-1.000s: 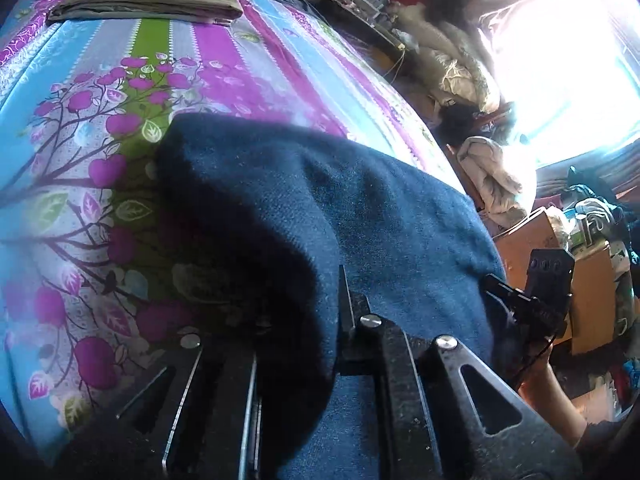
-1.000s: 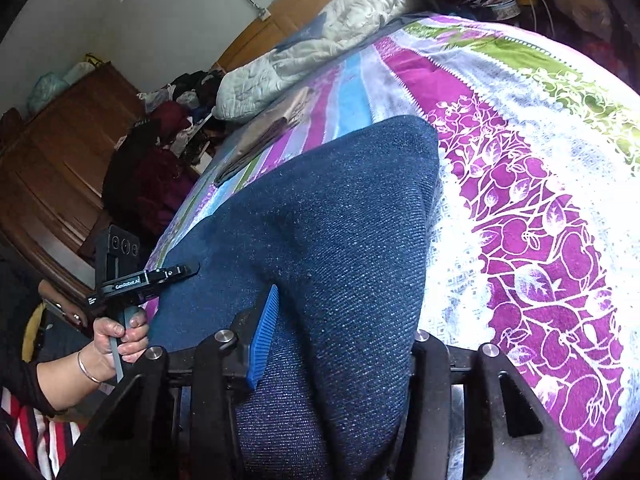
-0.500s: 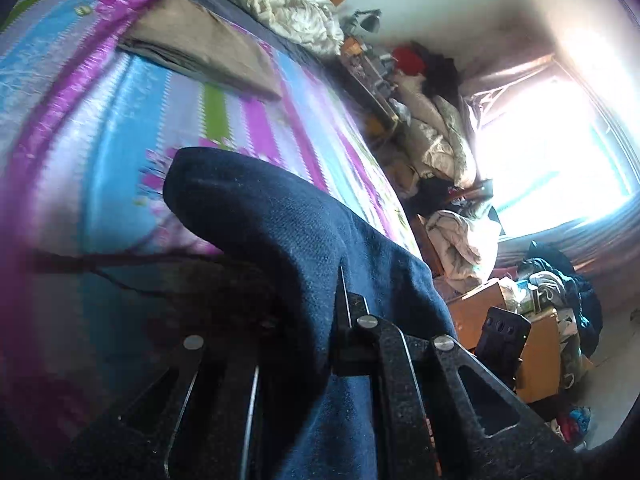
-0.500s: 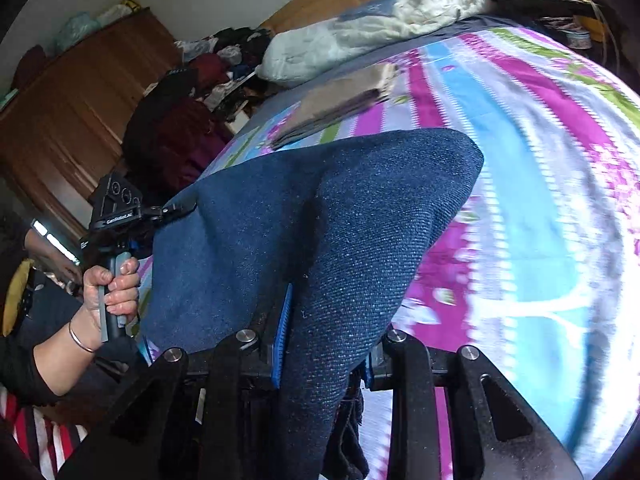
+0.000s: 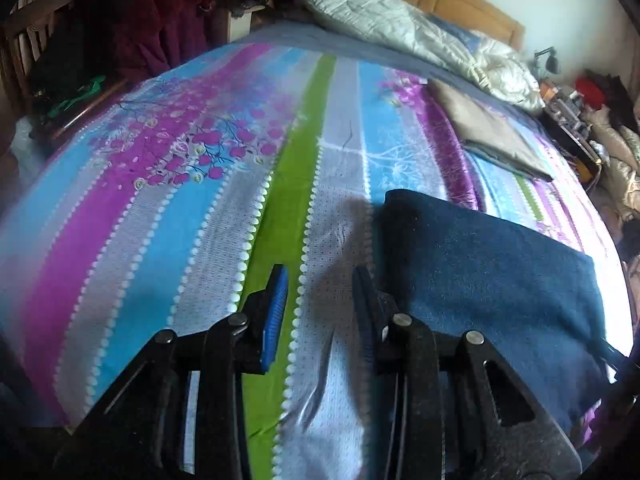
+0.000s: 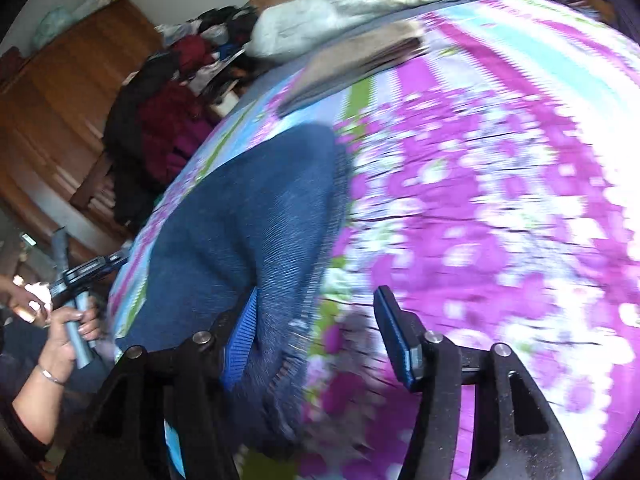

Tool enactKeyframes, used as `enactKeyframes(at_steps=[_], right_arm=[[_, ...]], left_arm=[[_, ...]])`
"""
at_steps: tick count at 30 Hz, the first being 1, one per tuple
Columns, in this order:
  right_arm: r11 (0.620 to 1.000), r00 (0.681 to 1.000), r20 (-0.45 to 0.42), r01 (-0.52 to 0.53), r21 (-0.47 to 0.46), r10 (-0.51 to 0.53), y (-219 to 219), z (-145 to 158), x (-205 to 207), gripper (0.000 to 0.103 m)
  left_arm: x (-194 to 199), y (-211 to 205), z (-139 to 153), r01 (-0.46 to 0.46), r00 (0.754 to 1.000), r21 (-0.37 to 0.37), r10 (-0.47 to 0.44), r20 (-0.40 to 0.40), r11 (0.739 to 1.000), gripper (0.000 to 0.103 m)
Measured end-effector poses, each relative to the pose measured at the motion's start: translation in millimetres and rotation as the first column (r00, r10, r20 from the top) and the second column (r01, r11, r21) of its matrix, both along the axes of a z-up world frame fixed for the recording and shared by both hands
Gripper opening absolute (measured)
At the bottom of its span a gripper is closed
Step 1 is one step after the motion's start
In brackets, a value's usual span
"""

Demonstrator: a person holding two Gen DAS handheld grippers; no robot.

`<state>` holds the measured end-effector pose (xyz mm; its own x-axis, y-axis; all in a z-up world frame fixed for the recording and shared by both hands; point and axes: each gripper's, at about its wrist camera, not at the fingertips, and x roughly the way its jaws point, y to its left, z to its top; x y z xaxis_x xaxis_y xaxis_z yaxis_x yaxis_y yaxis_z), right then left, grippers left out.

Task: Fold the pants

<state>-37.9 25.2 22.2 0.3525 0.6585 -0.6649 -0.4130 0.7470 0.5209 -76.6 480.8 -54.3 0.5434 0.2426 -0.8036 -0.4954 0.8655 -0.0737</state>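
Your left tongs (image 5: pixel 318 300) stand released over the striped bed sheet (image 5: pixel 200 220), nothing between the fingers, with the navy pants (image 5: pixel 492 264) lying flat just beside them at 3 o'clock. Your right tongs (image 6: pixel 316 328) are likewise spread wide, the pants' edge lying against the left blue pad (image 6: pixel 242 336), the cloth reaching toward 11 o'clock. Farther off at 1 o'clock rests a folded tan garment (image 5: pixel 484 132), then the rumpled quilt (image 5: pixel 400 28).

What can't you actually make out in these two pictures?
- Right wrist view: motion blur smears the bedsheet print.
- Right wrist view: the near end of the blue pants lies behind the right gripper.
- Left wrist view: the pants' right edge runs into window glare.
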Motion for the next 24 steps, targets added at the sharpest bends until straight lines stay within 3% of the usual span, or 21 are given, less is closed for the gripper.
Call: enactKeyframes(at_steps=[2,4,7,8,9,10,11,13,16,17,19,21,22,24], right_arm=[[1.0,0.998,0.057,-0.004,0.006,0.004,-1,20,-4,0.054],[0.999,0.989,0.14,-0.045,0.027,0.041,13,43,-10,0.049],[0.982,0.972,0.193,-0.16,0.104,0.137,40,63,-24,0.046],[0.972,0.964,0.192,-0.209,0.11,0.185,48,60,-29,0.046],[0.966,0.955,0.189,-0.246,0.085,0.227,55,56,-33,0.045],[0.96,0.948,0.17,-0.277,0.029,0.268,62,43,-40,0.043],[0.956,0.946,0.139,-0.293,-0.027,0.294,70,30,-46,0.041],[0.95,0.942,0.131,-0.298,-0.093,0.309,64,11,-57,0.039],[0.954,0.945,0.134,-0.292,-0.062,0.298,52,14,-59,0.038],[0.955,0.947,0.122,-0.291,-0.056,0.296,50,14,-57,0.038],[0.955,0.949,0.111,-0.29,-0.066,0.296,51,13,-54,0.038],[0.956,0.951,0.102,-0.284,-0.08,0.291,55,12,-55,0.038],[0.956,0.952,0.096,-0.282,-0.085,0.29,58,12,-51,0.039],[0.952,0.95,0.093,-0.29,-0.099,0.299,57,16,-60,0.04]], left_arm=[[-4,-17,1,0.106,0.994,-0.116,-0.105,0.021,0.987,0.033],[-10,-55,0,0.275,0.961,-0.243,-0.263,0.079,0.93,0.034],[-26,-105,-9,0.42,0.907,-0.302,-0.408,0.103,0.856,0.034],[-31,-115,-19,0.432,0.899,-0.315,-0.429,0.083,0.845,0.036],[-35,-122,-38,0.404,0.906,-0.316,-0.422,0.013,0.858,0.037],[-38,-121,-47,0.375,0.919,-0.322,-0.394,0.007,0.87,0.037],[-47,-112,-50,0.333,0.942,-0.368,-0.327,0.08,0.868,0.036],[-55,-99,-48,0.251,0.968,-0.437,-0.229,0.104,0.864,0.028],[-68,-94,-27,0.169,0.981,-0.362,-0.122,0.147,0.917,0.028],[-73,-90,-18,0.132,0.979,-0.34,-0.069,0.19,0.931,0.03],[-68,-79,-7,0.069,0.971,-0.31,0.007,0.237,0.948,0.048],[-56,-66,-4,-0.018,0.978,-0.241,0.068,0.2,0.97,0.048],[-56,-59,-2,-0.112,0.977,-0.21,0.147,0.158,0.971,0.048],[-85,-50,10,-0.198,0.938,-0.282,0.265,0.225,0.939,0.048]])
